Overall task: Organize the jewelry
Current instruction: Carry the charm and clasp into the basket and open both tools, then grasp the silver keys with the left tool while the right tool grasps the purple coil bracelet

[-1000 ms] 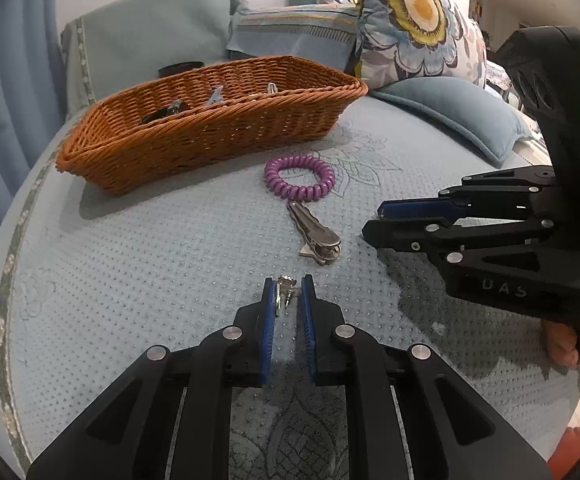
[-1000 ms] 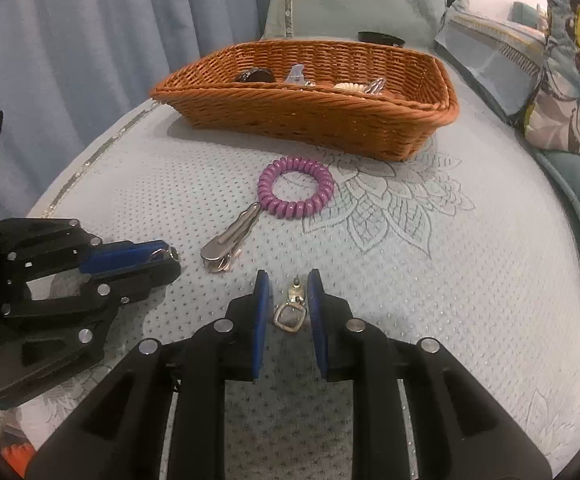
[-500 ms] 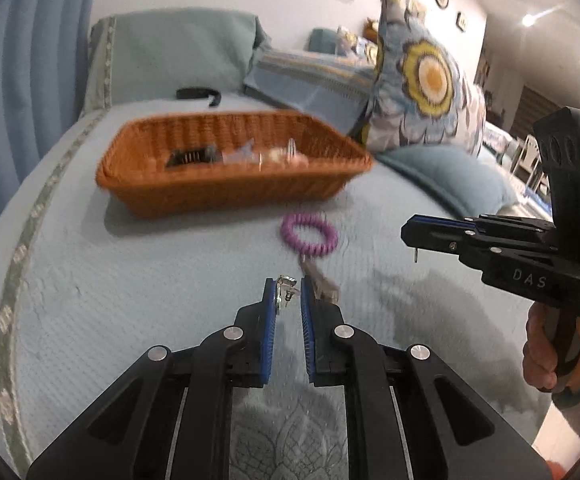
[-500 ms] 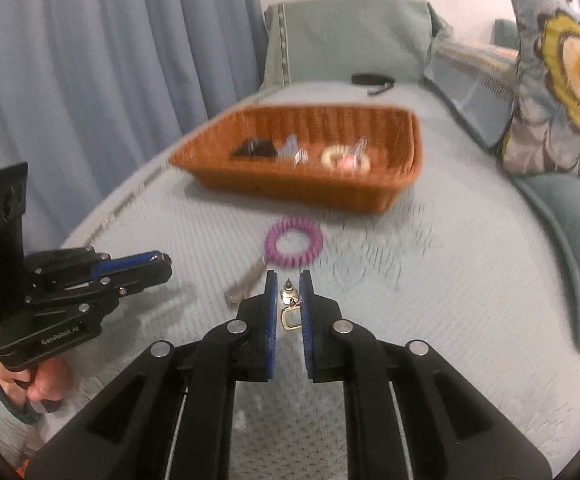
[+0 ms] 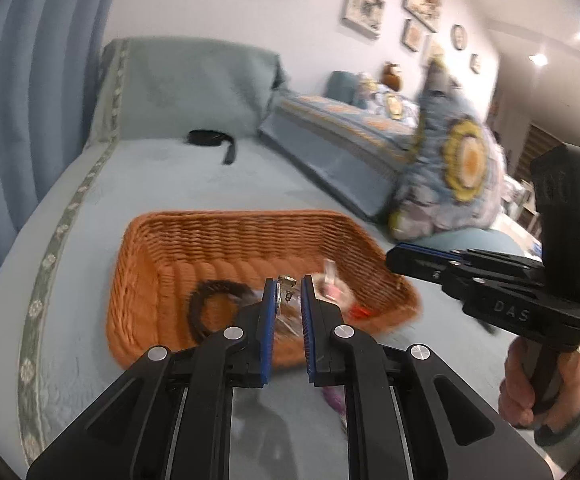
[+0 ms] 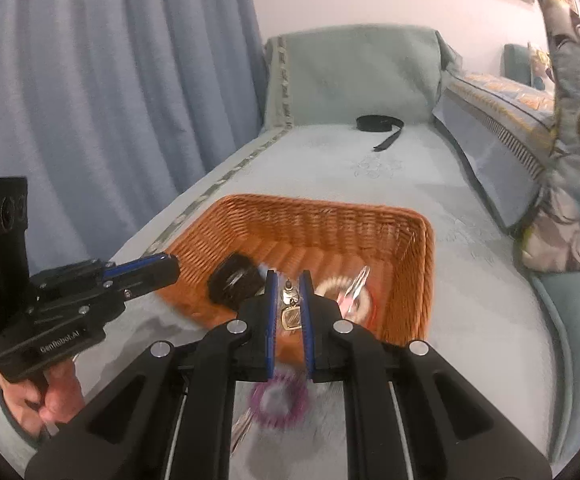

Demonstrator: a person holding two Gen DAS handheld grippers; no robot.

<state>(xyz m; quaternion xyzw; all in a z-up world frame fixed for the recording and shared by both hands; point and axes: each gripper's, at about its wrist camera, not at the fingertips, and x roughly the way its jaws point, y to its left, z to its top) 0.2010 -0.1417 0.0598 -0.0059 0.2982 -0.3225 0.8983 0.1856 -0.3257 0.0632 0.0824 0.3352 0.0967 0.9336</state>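
Note:
My left gripper (image 5: 288, 286) is shut on a small silver earring (image 5: 286, 286) and holds it above the near end of the orange wicker basket (image 5: 226, 236). My right gripper (image 6: 289, 286) is shut on a gold square earring (image 6: 290, 312), also above the basket (image 6: 410, 248). The basket holds a black hair tie (image 5: 214, 304), a cream ring (image 6: 338, 286) and clips. A purple coil bracelet (image 6: 280, 398) and a key (image 6: 242, 426) lie on the bedspread below my right gripper. Each gripper shows in the other's view: the right gripper (image 5: 398, 258) and the left gripper (image 6: 168, 270).
A black strap (image 5: 212, 140) lies on the bedspread beyond the basket. A floral pillow (image 5: 454, 176) and folded bedding (image 5: 342, 140) stand at the right. A blue curtain (image 6: 110, 80) hangs at the left. The bed's edge runs along the left.
Both grippers have risen and moved forward from the bedspread to above the basket, each still holding its earring. The bracelet and key now lie behind, under the right gripper.

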